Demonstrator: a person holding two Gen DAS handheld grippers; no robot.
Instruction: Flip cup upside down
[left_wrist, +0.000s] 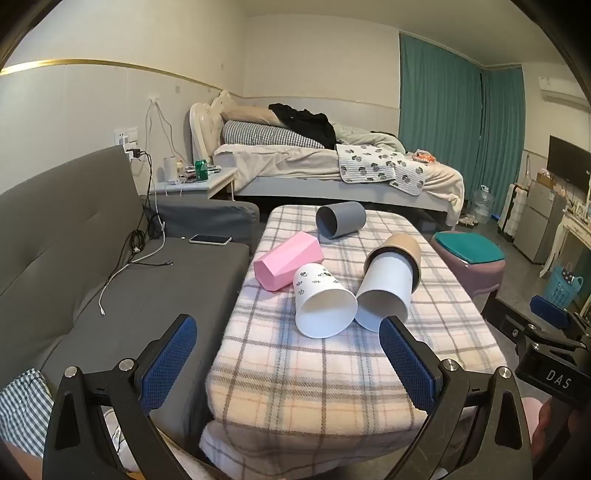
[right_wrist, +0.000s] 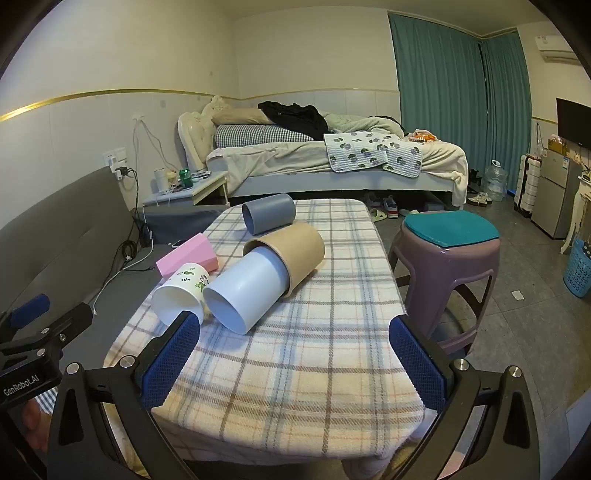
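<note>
Bedroom setting: bed (left_wrist: 332, 166) at the back, grey sofa (left_wrist: 92, 258) to the left, purple stool (right_wrist: 443, 258) to the right. Plaid-covered surface (left_wrist: 314, 369) carries five cups, all lying on their sides.

- Grey cup (left_wrist: 340, 219) farthest back.
- Pink faceted cup (left_wrist: 286, 260) at left.
- White leaf-print cup (left_wrist: 323, 302), mouth toward the cameras, just beside the pale blue cup (right_wrist: 245, 293).
- Pale blue cup is nested base-first in the tan cup (right_wrist: 291, 254).

Left tongs (left_wrist: 288, 362): jaws wide apart, holding nothing, short of the cups. Right tongs (right_wrist: 291, 360): jaws likewise apart and empty.

Step, judged: approach, no cup grasped yet. The task does not say which cup is meant.

Next move calls for closing on one cup's wall, lifting, then rotating it mouth-down. The nested pair likely needs separating first, or the tan cup may drag along.
</note>
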